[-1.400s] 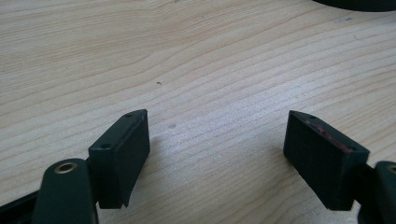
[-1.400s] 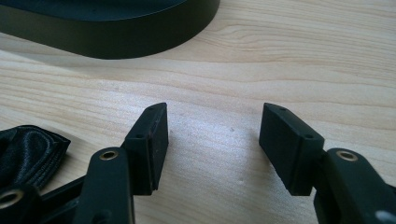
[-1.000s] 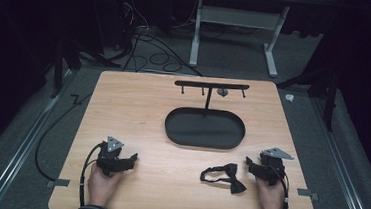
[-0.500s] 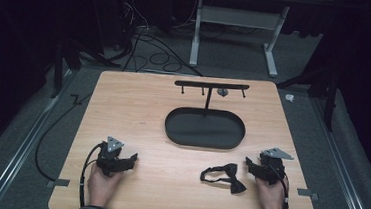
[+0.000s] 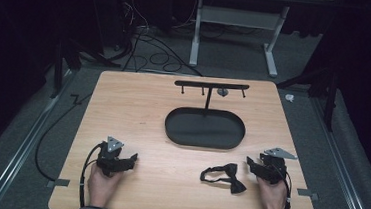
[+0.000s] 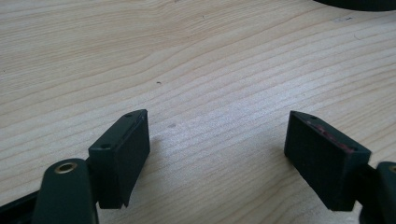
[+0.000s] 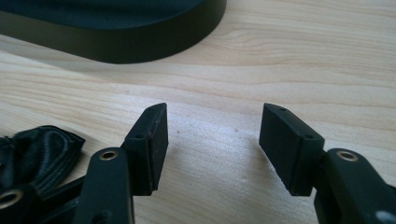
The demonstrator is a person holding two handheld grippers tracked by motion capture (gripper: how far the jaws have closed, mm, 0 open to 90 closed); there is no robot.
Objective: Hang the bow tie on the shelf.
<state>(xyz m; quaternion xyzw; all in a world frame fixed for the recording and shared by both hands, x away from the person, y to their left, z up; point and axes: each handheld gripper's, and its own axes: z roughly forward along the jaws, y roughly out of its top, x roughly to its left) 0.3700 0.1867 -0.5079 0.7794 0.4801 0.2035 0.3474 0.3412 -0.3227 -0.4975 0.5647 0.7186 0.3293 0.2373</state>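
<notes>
— Wooden table point(image 5: 138, 106), pale grain. What does the high view give that the gripper views miss?

— The whole stand: one black oval tray point(image 5: 171, 131) with a post and a crossbar point(image 5: 211, 85) carrying four short pegs. One black bow tie point(image 5: 224, 177) lies on the table near the front edge, just beside the right gripper point(image 5: 250, 164) and well apart from the left gripper point(image 5: 131, 158).

— And up close?

— The right gripper view shows the bow tie's ribbed satin point(image 7: 39, 156) left of its jaws, and the tray wall point(image 7: 140, 44) ahead. Those jaws have just been closing a little, yet stand released, bare wood between them. The left gripper view shows jaws spread wide over bare table.

— Any writing?

— None I can read.
</notes>
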